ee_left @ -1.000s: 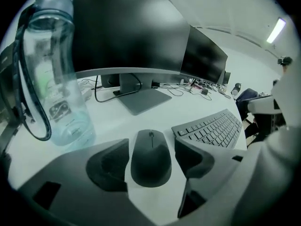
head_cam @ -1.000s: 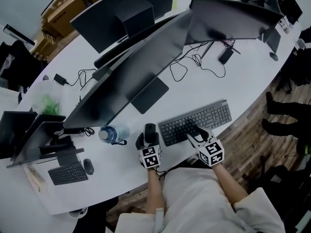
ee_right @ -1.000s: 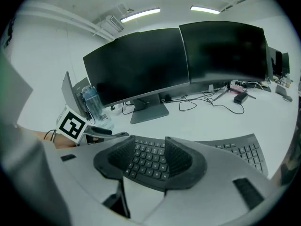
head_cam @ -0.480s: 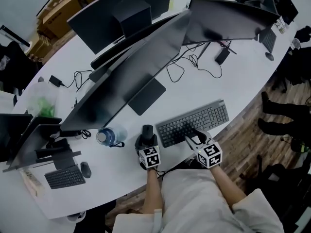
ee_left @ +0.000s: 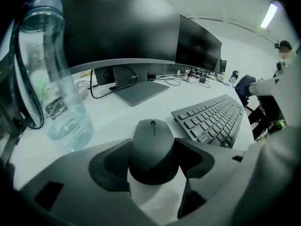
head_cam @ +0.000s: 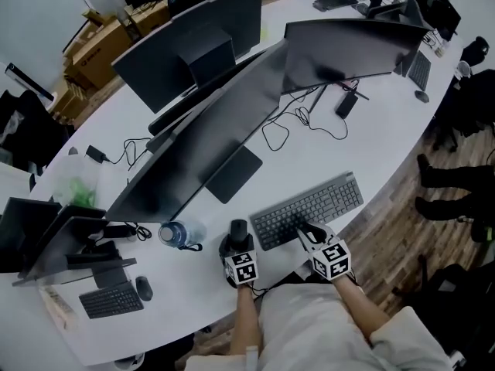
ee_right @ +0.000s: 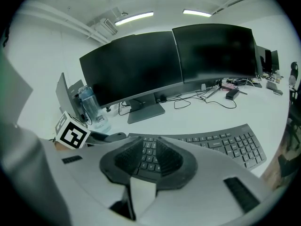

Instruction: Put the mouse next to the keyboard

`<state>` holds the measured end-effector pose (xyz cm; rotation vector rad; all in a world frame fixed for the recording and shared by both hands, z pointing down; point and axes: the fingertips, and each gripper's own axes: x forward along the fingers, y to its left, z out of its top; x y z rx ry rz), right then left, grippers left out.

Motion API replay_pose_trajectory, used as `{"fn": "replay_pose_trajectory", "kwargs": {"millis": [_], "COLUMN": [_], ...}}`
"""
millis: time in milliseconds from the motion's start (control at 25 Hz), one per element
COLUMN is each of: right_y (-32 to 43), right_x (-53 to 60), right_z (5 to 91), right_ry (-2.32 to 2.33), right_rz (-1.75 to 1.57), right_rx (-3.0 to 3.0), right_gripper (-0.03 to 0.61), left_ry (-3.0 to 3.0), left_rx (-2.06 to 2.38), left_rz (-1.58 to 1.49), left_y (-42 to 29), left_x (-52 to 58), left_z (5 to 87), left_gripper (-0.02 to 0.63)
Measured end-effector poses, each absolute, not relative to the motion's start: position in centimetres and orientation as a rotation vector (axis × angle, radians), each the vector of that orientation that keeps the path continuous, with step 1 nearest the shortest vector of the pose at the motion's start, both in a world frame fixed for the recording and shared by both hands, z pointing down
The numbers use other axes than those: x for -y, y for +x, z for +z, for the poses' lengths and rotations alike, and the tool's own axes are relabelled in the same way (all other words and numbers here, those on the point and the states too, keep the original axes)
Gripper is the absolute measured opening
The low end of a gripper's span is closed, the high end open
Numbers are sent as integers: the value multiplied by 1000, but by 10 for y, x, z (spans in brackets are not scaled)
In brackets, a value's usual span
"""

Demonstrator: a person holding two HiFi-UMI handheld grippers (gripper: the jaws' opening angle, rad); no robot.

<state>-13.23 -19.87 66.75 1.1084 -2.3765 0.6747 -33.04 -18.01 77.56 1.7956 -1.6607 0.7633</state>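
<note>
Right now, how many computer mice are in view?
3. One mouse sits in the left claw beside the big keyboard; a second mouse lies by the small keyboard, near left; a third mouse lies far right. Monitors may hide more.

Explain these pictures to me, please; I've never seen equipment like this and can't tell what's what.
There is no robot here: a person holds a hand-held gripper in each hand. The head view comes from a camera on the person's head, looking down at a white curved table with large dark monitors, a grey keyboard and a clear plastic water bottle. The other two pictures come from cameras riding on each gripper, looking along its jaws. The left gripper has its jaws shut on a black computer mouse, just left of the keyboard. The right gripper hovers over the keyboard, its jaws closing with nothing between them.
</note>
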Motion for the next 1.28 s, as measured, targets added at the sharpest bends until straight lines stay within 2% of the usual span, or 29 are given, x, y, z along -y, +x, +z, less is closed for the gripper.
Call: {"fn": "replay_pose_trajectory", "kwargs": {"millis": [280,840,1280], "right_y": [-132,-109,-25], "right_x": [187,185,217], "right_z": [666,667,647], "right_ry": [1075,922,838], "right_rz": [664,695,581], "right_rx": [2421,2469,2497], "right_gripper": [5,5,5], "left_ry": [1797,1754,1650], "left_rx": [1696,1938,2088], "left_rz": [731,587,433], "left_y": [-329,-309,-247], "left_x": [171,180,193], "left_z": [769,699,657], "left_gripper": [299,299,299]}}
